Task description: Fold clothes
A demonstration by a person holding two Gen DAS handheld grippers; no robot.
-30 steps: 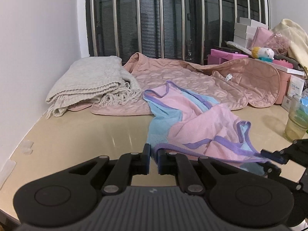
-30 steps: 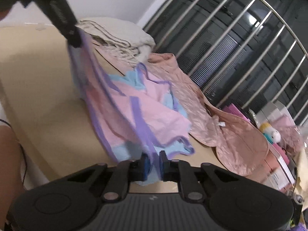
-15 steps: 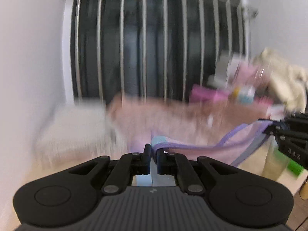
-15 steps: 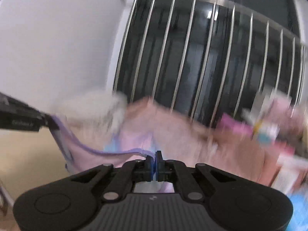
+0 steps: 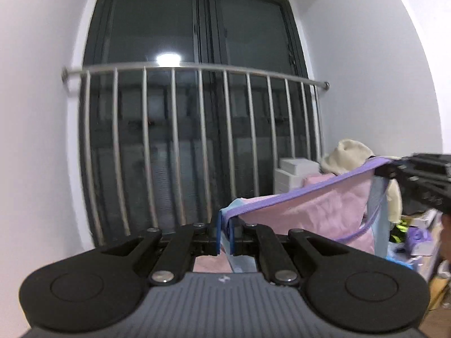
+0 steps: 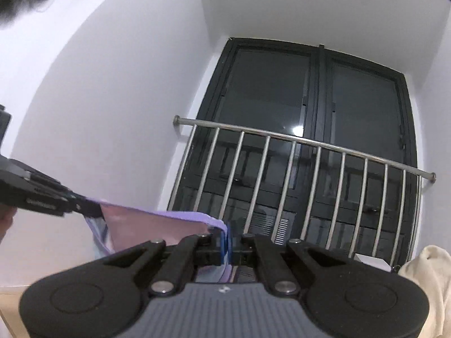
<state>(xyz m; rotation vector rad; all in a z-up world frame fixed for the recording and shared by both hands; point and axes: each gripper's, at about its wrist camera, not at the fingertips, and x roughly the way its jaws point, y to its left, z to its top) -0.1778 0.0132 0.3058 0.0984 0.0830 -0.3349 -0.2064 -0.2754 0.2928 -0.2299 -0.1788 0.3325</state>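
Observation:
A pink garment with purple trim and light-blue panels [image 5: 310, 211] hangs stretched in the air between both grippers. My left gripper [image 5: 224, 235] is shut on one end of its purple edge. My right gripper [image 6: 227, 243] is shut on the other end of the garment [image 6: 146, 226]. In the left wrist view the right gripper [image 5: 394, 169] shows at the far right, pinching the garment's corner. In the right wrist view the left gripper [image 6: 93, 209] comes in from the left, holding its corner. The table below is hidden.
A dark window with a metal railing [image 5: 197, 129] fills the background between white walls. White boxes [image 5: 296, 174] and a cream cloth [image 5: 349, 155] are stacked at the right. A cream cloth [image 6: 425, 278] lies at the lower right.
Both grippers have risen well above the table, lifting the garment off it and pulling its top edge taut between them. The views have tilted up toward the window.

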